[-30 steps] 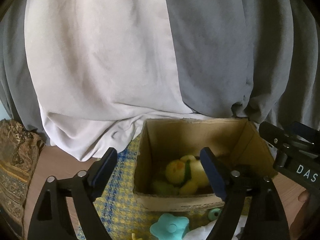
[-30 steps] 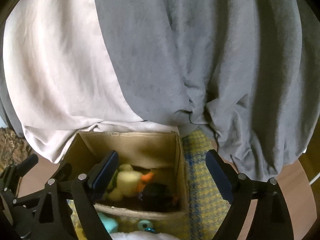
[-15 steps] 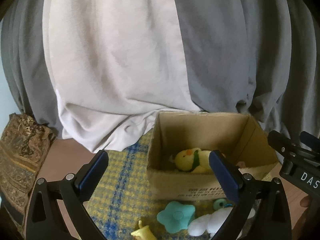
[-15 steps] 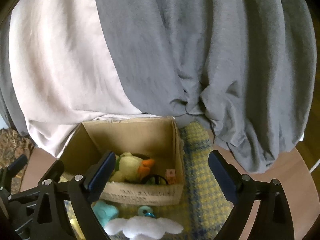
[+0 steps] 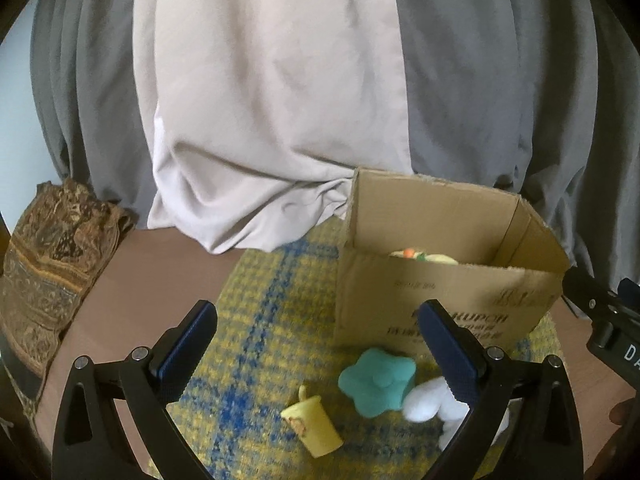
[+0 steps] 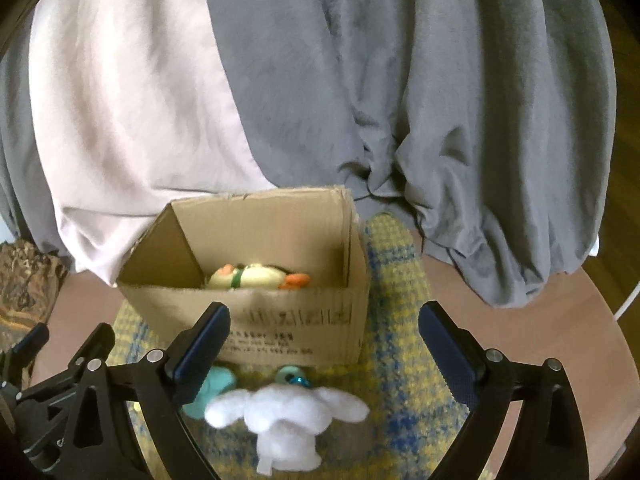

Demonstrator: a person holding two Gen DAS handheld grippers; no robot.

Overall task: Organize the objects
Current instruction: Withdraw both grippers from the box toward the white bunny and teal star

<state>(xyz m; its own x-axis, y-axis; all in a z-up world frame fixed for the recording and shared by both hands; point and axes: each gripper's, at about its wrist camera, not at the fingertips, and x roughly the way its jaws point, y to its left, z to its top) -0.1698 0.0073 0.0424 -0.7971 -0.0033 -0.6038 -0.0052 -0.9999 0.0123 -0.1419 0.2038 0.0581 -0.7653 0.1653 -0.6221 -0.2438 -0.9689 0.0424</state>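
Yellow-and-blue woven mat (image 5: 256, 320) fills more of my view now that I've pulled both grippers back from the cardboard box (image 5: 448, 304). Left gripper (image 5: 316, 344) gapes empty above the yellow cup (image 5: 314, 426); right gripper (image 6: 324, 348), jaws just widened, brackets the white plush (image 6: 286, 414), likely next.

Cardboard box (image 5: 448, 304) print — blurred, unreadable; gripper body (image 5: 616, 344) — "D"

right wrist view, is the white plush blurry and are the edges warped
Right wrist view: the white plush looks soft and overexposed, its detail lost; dark fisheye corners. Left wrist view: the cardboard box print smears, and the curtains bow outward.
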